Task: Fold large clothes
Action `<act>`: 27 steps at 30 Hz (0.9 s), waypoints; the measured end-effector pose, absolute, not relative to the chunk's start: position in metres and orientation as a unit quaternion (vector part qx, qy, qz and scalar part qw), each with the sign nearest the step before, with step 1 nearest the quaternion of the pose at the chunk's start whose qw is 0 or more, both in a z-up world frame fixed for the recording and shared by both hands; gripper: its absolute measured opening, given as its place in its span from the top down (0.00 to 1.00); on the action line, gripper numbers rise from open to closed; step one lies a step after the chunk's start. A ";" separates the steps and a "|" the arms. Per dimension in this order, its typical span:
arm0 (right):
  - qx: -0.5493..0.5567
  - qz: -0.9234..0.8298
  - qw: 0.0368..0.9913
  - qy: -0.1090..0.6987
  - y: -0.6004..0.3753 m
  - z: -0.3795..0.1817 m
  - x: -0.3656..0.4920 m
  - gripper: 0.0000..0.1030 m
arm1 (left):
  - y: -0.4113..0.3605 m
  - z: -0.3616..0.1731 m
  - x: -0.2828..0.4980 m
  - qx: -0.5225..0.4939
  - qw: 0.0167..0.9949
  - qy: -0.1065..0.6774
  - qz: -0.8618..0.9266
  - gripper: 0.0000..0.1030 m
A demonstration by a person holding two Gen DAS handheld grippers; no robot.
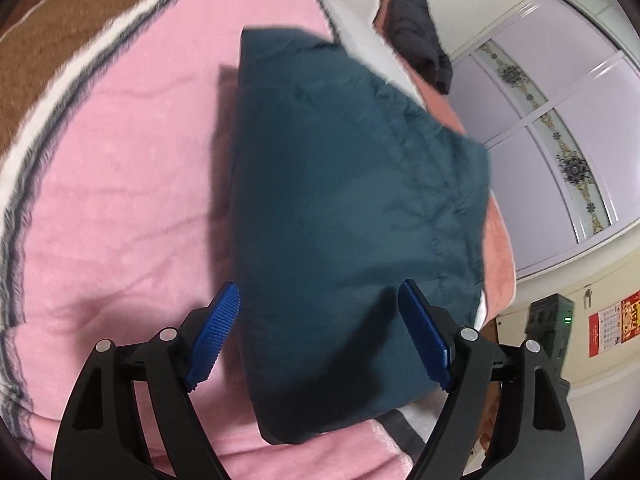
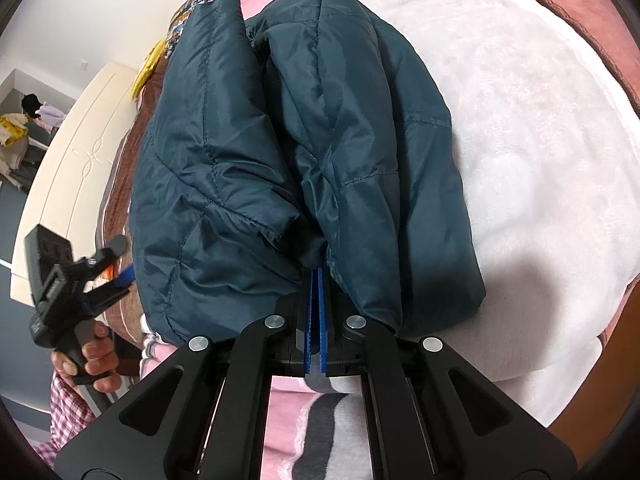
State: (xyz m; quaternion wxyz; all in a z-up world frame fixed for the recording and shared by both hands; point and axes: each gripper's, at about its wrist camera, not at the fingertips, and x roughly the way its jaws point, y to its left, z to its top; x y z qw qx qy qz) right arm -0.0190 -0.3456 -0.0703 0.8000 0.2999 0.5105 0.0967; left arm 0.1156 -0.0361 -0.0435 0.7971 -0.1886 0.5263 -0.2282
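**Puffy jacket, slick shell: grip at seams and hems**

Dark teal quilted puffer jacket, folded into a thick bundle, lying on the fleecy pink-and-white blanket of the bed; filling the centre of both views. Judged light but bulky, soft and springy, so likely to puff back open once released. Shiny shell probably slippery: better taken at a stitched seam, cuff or hem than on a smooth panel, and pinched through several layers.

Left tongs spread wide, blue ribbed pads straddling the near edge of the bundle at lower centre, not pressing on it. Right tongs shut at lower centre of their view, tips tucked into the crease between two padded rolls; no fabric visibly pinched between the pads.
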 end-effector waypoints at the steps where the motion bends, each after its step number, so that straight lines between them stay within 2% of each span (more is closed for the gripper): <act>1: 0.300 0.097 0.800 0.511 -0.345 -0.070 -0.019 0.99 | -0.036 -0.048 0.116 -0.193 0.795 0.529 -0.225 0.21; 4: 0.299 0.096 0.799 0.513 -0.344 -0.068 -0.018 0.98 | -0.037 -0.057 0.116 -0.203 0.794 0.529 -0.221 0.18; 9: 0.311 0.113 0.795 0.509 -0.348 -0.053 -0.021 0.88 | -0.036 -0.063 0.119 -0.209 0.791 0.531 -0.220 0.16; 11: 0.319 0.129 0.805 0.483 -0.357 -0.035 -0.027 0.70 | -0.035 -0.064 0.120 -0.211 0.789 0.531 -0.227 0.16; 14: 0.319 0.125 0.829 0.443 -0.376 -0.009 -0.033 0.52 | -0.034 -0.065 0.121 -0.217 0.784 0.529 -0.242 0.20; 17: 0.304 0.085 0.847 0.428 -0.396 0.001 -0.026 0.40 | -0.031 -0.066 0.119 -0.219 0.780 0.529 -0.252 0.25; 23: 0.349 0.088 0.803 0.475 -0.414 -0.040 0.020 0.34 | -0.030 -0.067 0.120 -0.224 0.775 0.532 -0.258 0.27; 27: 0.358 0.074 0.777 0.513 -0.416 -0.074 0.045 0.33 | -0.028 -0.067 0.122 -0.225 0.771 0.535 -0.262 0.27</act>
